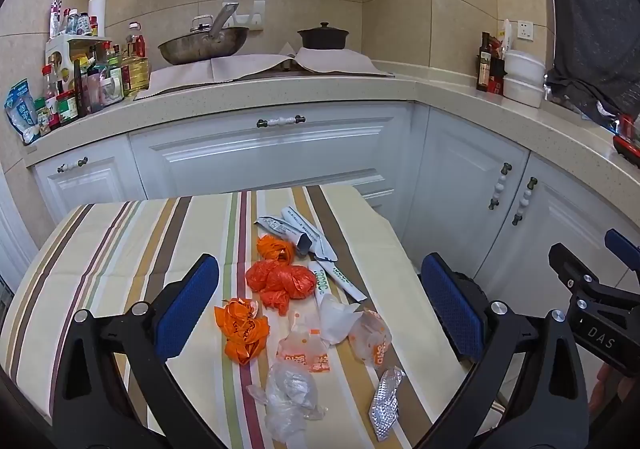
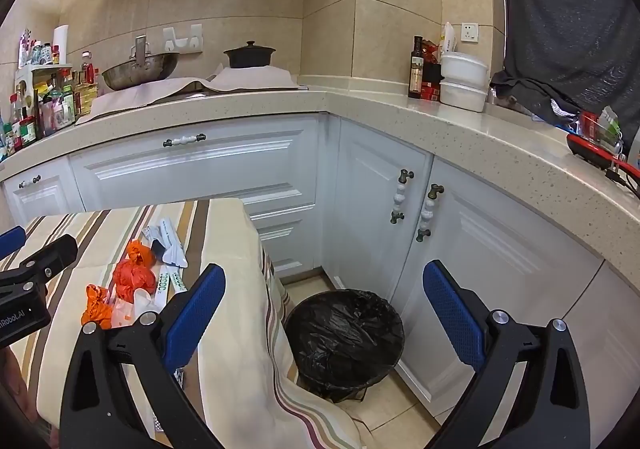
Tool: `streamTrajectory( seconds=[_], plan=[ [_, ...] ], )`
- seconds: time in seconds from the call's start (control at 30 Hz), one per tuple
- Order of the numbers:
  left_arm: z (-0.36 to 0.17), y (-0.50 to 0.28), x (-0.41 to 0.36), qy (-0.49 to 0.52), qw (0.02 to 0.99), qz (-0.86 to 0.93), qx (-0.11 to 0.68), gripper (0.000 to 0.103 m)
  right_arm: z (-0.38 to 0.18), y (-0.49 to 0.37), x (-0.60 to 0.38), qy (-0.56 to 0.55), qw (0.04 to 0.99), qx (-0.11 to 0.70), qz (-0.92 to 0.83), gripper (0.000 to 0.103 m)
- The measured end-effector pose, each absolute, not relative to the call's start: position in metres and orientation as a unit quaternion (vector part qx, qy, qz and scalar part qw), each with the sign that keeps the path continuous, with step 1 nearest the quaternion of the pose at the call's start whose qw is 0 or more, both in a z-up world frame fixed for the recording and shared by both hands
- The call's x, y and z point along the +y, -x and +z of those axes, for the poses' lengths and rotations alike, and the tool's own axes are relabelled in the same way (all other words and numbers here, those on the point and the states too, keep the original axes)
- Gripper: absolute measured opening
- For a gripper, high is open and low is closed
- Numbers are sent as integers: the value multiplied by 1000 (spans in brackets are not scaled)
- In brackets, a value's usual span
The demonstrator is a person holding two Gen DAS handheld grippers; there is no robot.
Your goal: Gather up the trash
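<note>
Trash lies on the striped tablecloth [image 1: 120, 249]: crumpled orange bags [image 1: 280, 279], an orange wrapper [image 1: 242, 331], white paper sleeves [image 1: 296, 235], clear plastic wrappers [image 1: 292, 397], printed wrappers [image 1: 304, 353] and a foil blister pack [image 1: 386, 405]. My left gripper [image 1: 320, 301] is open and empty, above the pile. My right gripper [image 2: 324, 313] is open and empty, over the table's right edge above a bin with a black liner [image 2: 344, 337] on the floor. The orange bags also show in the right wrist view [image 2: 134, 277].
White cabinets [image 1: 272, 153] and a beige L-shaped counter [image 1: 280, 89] surround the table. On the counter stand a wok [image 1: 202, 45], a dark pot [image 1: 323, 36], bottles [image 1: 80, 85] and white containers [image 1: 524, 77]. The right gripper's body [image 1: 592, 305] shows at the left view's right.
</note>
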State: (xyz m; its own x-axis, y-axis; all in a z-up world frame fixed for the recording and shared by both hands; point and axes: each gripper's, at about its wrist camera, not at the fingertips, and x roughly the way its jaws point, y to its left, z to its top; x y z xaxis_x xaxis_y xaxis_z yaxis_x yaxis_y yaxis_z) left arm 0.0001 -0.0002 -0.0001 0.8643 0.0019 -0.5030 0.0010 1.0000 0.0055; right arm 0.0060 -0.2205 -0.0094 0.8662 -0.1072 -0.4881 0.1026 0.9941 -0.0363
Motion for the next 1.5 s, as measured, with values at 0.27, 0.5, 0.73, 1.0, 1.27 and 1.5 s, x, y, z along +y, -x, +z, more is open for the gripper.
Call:
streamTrajectory(
  seconds=[0.27, 0.5, 0.73, 1.0, 1.27, 1.5],
  plan=[
    [0, 0, 0, -1, 965, -1, 261, 99, -8, -4, -222, 4, 966, 252, -53, 96],
    [0, 0, 0, -2, 965, 1, 262, 99, -7, -3, -221, 4, 967, 250, -53, 96],
    [2, 0, 0, -2, 966, 1, 258, 99, -2, -4, -224, 3, 967, 247, -54, 96],
    [5, 4, 0, -2, 966, 1, 258, 99, 5, -2, -222, 5, 969, 243, -53, 96],
    [3, 3, -2, -3, 965, -1, 261, 99, 5, -1, -222, 6, 969, 242, -53, 96],
    [3, 2, -2, -3, 965, -1, 262, 99, 7, -2, -221, 6, 969, 241, -53, 96]
  ],
)
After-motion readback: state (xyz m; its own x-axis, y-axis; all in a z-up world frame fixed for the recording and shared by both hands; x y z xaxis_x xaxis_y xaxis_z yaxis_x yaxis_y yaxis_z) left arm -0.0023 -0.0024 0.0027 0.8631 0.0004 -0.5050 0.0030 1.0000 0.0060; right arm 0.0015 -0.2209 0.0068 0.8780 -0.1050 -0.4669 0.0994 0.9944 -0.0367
